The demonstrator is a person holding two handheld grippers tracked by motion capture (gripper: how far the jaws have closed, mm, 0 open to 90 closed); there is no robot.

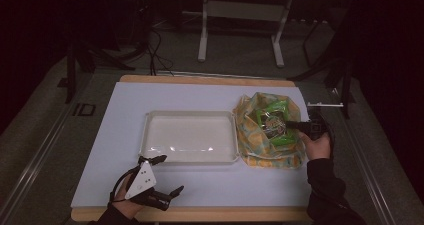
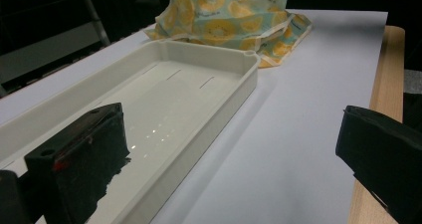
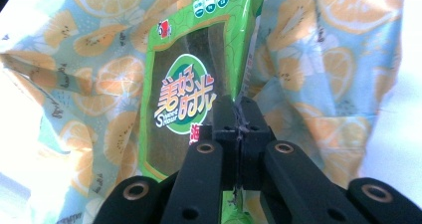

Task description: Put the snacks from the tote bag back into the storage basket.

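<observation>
White tray [image 1: 190, 137] at centre of the white sheet [image 1: 115, 135] on the table [image 1: 200, 79]. Cloth bag [image 1: 252, 135] with orange-slice print just at the tray's 3 o'clock, touching its edge. Right gripper [image 1: 294, 126] reaches into the bag from 3 o'clock, jaws pinched tight on the edge of a green snack packet [image 3: 191, 79] standing in the bag. Left gripper [image 1: 162, 177] at the tray's 7 o'clock, near the front edge of the table, jaws wide apart, nothing between them.
</observation>
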